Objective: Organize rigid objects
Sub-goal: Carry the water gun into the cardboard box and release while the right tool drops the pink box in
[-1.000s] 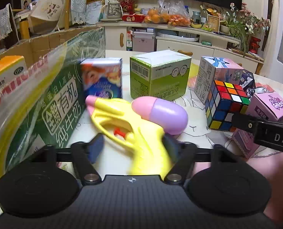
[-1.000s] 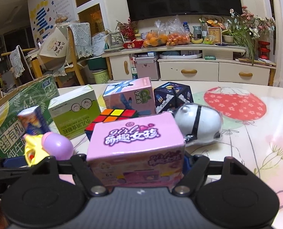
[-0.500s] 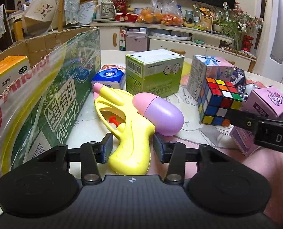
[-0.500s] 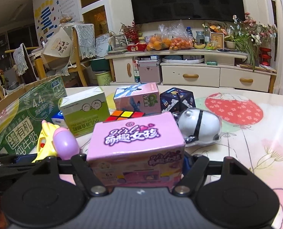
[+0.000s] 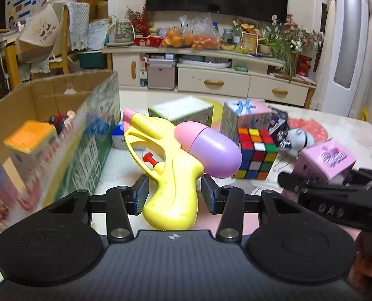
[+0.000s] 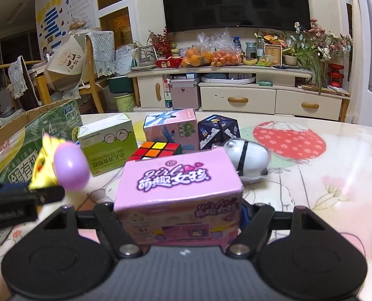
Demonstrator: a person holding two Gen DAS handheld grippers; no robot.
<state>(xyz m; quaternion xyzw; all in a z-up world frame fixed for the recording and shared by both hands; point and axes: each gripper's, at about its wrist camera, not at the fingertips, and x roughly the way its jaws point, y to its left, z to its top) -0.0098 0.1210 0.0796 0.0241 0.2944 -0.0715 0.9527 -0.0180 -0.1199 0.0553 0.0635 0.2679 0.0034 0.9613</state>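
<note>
Now | water gun (image 5: 171,175) grip between left fingers (image 5: 141,195) | pink box (image 6: 178,198) between right fingers (image 6: 246,213)

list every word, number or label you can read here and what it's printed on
"girl" over "萌趣女孩": top of the pink box in the right tongs
"6+": front of the same box
"小儿", upside down: green and white box; the characters after it are too blurred
"有机": green carton wall of the cardboard box
"44": same wall, faint
Wall poster: too small to read
Print on the boxes inside the cardboard box: blurred
</note>
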